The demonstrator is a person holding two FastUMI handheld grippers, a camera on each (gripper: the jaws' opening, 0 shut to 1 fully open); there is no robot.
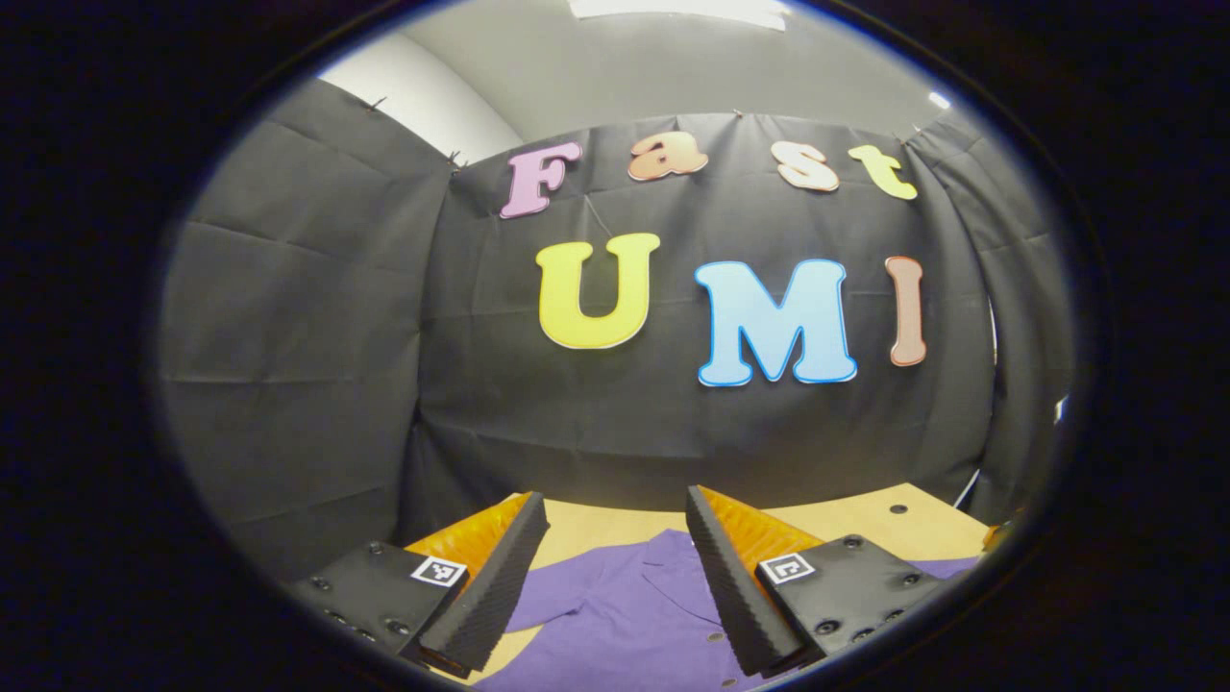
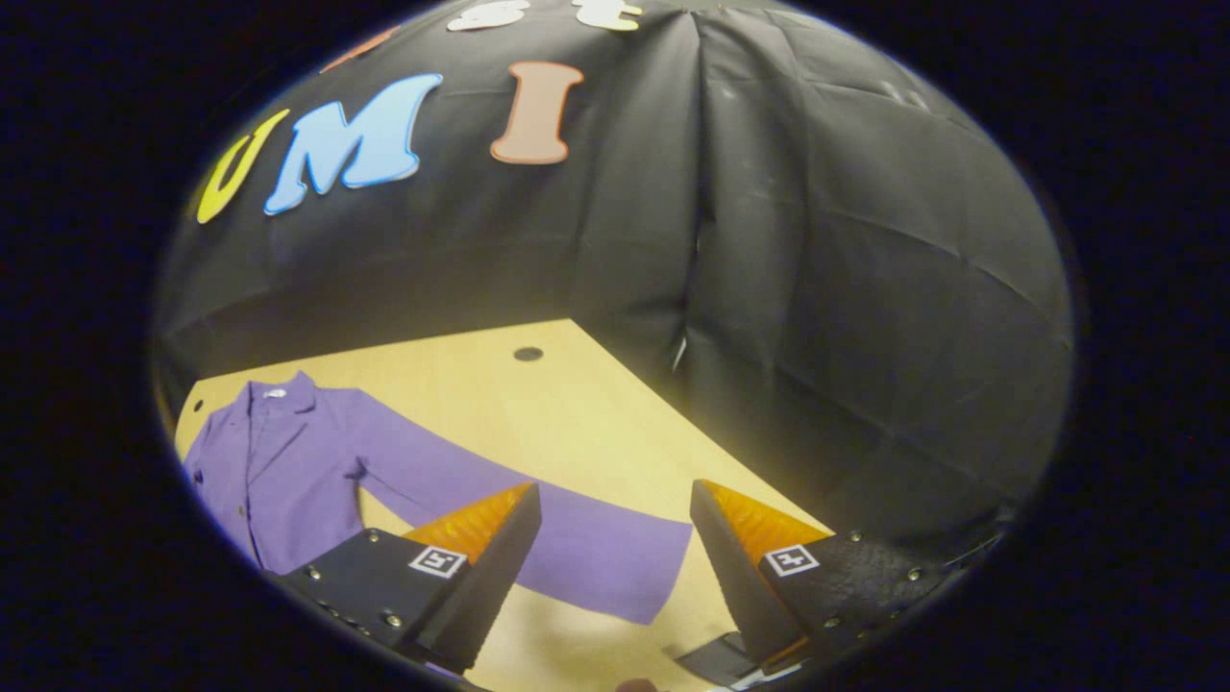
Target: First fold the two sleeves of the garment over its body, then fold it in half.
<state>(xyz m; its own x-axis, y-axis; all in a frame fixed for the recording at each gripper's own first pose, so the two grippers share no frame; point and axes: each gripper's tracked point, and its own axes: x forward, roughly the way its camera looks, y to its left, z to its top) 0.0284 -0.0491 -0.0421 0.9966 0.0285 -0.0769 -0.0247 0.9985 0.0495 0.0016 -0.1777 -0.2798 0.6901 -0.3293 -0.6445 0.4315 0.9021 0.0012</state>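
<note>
Right gripper view shows the pale wooden surface (image 2: 538, 404) with the purple garment (image 2: 288, 461) lying flat, collar toward the booth wall, one sleeve (image 2: 538, 538) stretched out straight. The right gripper (image 2: 615, 538) hangs above that sleeve, spread wide, holding nothing. In the left gripper view, the left gripper (image 1: 615, 567) hovers over the garment's collar, likewise spread and empty.

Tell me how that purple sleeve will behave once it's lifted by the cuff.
The sleeve lies flat and thin on the table, so it will probably droop limp from wherever it is pinched. It joins the shirt, so lifting far may drag the body along. It looks light; the right tongs, now open above it, should need little grip.
</note>
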